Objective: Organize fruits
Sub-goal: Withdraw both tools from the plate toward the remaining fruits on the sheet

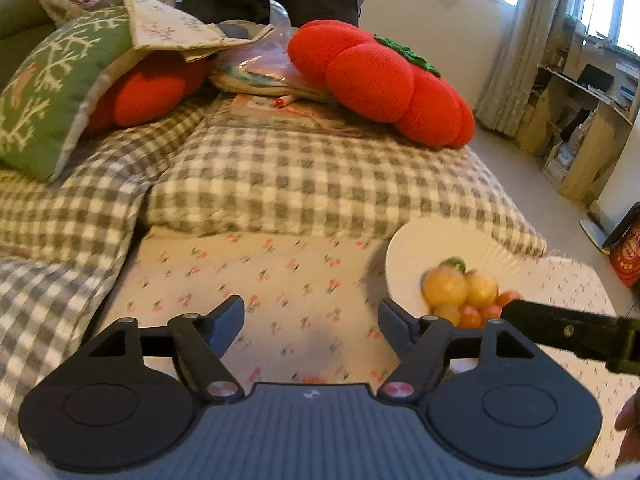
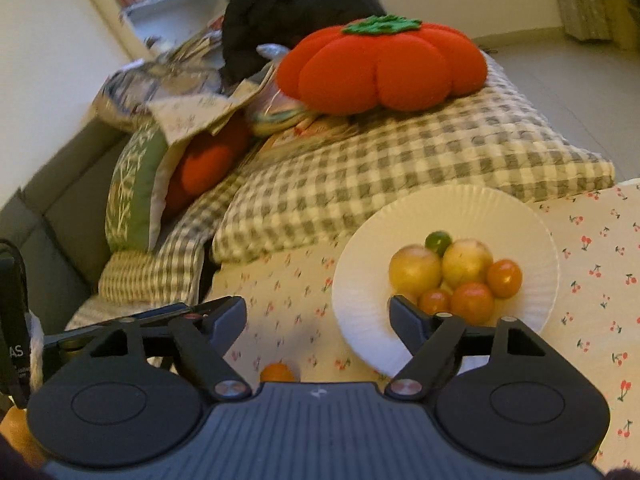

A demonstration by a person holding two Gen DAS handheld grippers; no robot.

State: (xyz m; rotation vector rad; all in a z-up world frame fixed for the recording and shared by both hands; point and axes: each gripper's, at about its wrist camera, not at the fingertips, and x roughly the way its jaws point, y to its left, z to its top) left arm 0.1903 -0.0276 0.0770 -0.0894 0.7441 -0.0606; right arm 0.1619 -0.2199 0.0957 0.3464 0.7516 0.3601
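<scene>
Pile of round yellow, orange and green fruits (image 2: 456,276) sits on white fluted paper plate (image 2: 532,232), on cherry-print sheet (image 2: 288,280) of bed. Fruits round, no long axis. One small orange fruit (image 2: 276,372) loose on sheet, near right claw (image 2: 318,310). Plate's far rim touches grey-checked quilt (image 2: 360,176); open sheet left of plate. Left claw (image 1: 311,314) and right claw both wide, empty.

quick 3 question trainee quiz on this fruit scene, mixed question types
1. True or false: the right tool holds a fruit.
2. The white plate carries how many small green fruits? A) one B) three C) none
3. What lies on the cherry-print cloth off the plate, close to the right tool's body?

Key:
1. False; both it and the left tool are open and empty.
2. A, the green fruit.
3. A loose orange fruit.
</scene>
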